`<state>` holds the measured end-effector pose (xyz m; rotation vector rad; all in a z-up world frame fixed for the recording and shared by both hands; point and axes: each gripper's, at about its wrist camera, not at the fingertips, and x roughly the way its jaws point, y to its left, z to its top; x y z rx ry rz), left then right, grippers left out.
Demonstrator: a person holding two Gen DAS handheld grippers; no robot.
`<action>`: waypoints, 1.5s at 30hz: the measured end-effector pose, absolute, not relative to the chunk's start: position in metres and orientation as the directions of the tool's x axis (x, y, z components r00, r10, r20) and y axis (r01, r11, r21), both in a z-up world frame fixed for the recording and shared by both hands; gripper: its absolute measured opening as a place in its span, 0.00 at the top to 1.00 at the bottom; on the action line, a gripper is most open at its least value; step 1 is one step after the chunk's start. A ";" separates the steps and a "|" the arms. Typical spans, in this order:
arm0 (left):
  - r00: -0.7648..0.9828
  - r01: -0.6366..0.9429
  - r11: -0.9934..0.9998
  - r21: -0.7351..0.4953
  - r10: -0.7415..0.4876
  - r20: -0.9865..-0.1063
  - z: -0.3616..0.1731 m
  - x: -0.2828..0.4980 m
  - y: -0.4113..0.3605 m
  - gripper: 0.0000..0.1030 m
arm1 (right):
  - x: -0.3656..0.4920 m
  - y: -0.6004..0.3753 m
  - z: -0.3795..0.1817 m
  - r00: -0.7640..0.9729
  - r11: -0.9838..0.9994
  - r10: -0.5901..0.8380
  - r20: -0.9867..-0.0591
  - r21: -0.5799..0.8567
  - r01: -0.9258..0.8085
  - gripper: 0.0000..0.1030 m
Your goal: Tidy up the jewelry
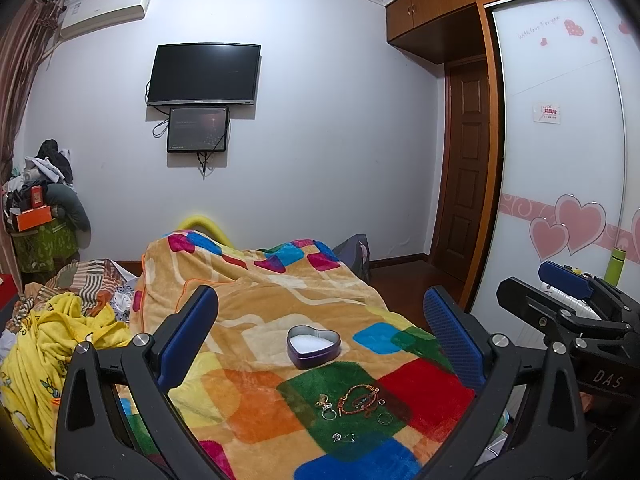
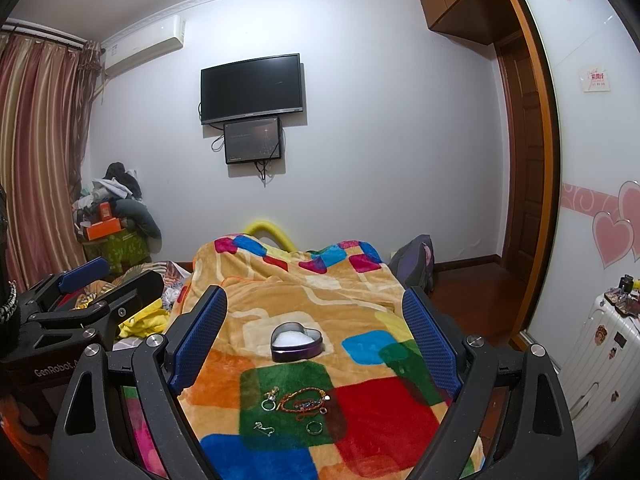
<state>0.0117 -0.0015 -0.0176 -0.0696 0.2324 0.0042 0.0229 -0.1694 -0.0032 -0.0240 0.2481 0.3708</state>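
A purple heart-shaped tin (image 1: pixel 313 347) (image 2: pixel 296 342) with a white lining stands open on the colourful checked blanket (image 1: pixel 256 308) (image 2: pixel 360 408). Nearer to me on the green patch lies the jewelry: a red cord bracelet (image 1: pixel 358 399) (image 2: pixel 304 400), two silver rings (image 1: pixel 329 414) (image 2: pixel 314 427) and a small silver piece (image 1: pixel 343 437) (image 2: pixel 264 428). My left gripper (image 1: pixel 320 294) hovers above the bed, open and empty. My right gripper (image 2: pixel 315 296) is likewise open with nothing between its blue pads (image 2: pixel 430 344). Each gripper also shows at the edge of the other's view.
A crumpled yellow blanket (image 1: pixel 60 344) lies left of the checked one. A white suitcase (image 2: pixel 596 364) and a sliding wardrobe with pink hearts (image 1: pixel 568 220) stand to the right. A backpack (image 2: pixel 416 260) sits at the bed's far end, and a TV (image 1: pixel 204 74) hangs on the wall.
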 end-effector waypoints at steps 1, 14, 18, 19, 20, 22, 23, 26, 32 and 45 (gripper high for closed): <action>0.973 -0.012 0.998 -0.068 -0.004 -0.230 -0.018 0.012 -0.002 0.00 | 0.023 -0.169 -0.004 0.902 0.932 0.355 -0.245 0.021 -0.361 0.15; 0.962 -0.001 0.998 -0.071 -0.019 -0.273 -0.023 0.019 -0.002 0.00 | 0.026 -0.170 -0.013 0.902 0.938 0.340 -0.267 0.021 -0.347 0.15; 0.953 -0.014 0.997 -0.070 -0.008 -0.302 -0.030 0.028 0.001 0.00 | 0.033 -0.172 -0.018 0.900 0.943 0.322 -0.295 0.018 -0.332 0.15; 0.949 -0.018 0.997 -0.071 -0.005 -0.314 -0.032 0.032 0.002 0.00 | 0.036 -0.173 -0.023 0.899 0.946 0.311 -0.310 0.014 -0.323 0.15; 0.944 -0.023 0.997 -0.074 -0.003 -0.329 -0.036 0.036 0.004 0.00 | 0.039 -0.175 -0.025 0.897 0.948 0.306 -0.318 0.013 -0.319 0.15; 0.935 -0.028 0.996 -0.080 -0.003 -0.355 -0.043 0.045 0.006 0.01 | 0.047 -0.176 -0.034 0.891 0.950 0.293 -0.348 0.003 -0.312 0.15; 0.928 -0.029 0.996 -0.083 -0.004 -0.373 -0.048 0.050 0.008 0.03 | 0.049 -0.177 -0.037 0.887 0.950 0.291 -0.358 0.001 -0.311 0.15; 0.903 -0.040 0.995 -0.086 -0.001 -0.430 -0.063 0.064 0.012 0.13 | 0.059 -0.180 -0.049 0.869 0.952 0.282 -0.406 0.003 -0.307 0.15; 0.835 -0.007 0.994 -0.113 -0.056 -0.547 -0.100 0.088 0.016 0.25 | 0.075 -0.187 -0.069 0.807 0.945 0.299 -0.509 0.043 -0.324 0.22; 0.660 0.062 0.986 -0.154 -0.156 -0.735 -0.172 0.114 0.007 0.53 | 0.096 -0.180 -0.123 0.625 0.898 0.376 -0.684 0.102 -0.429 0.52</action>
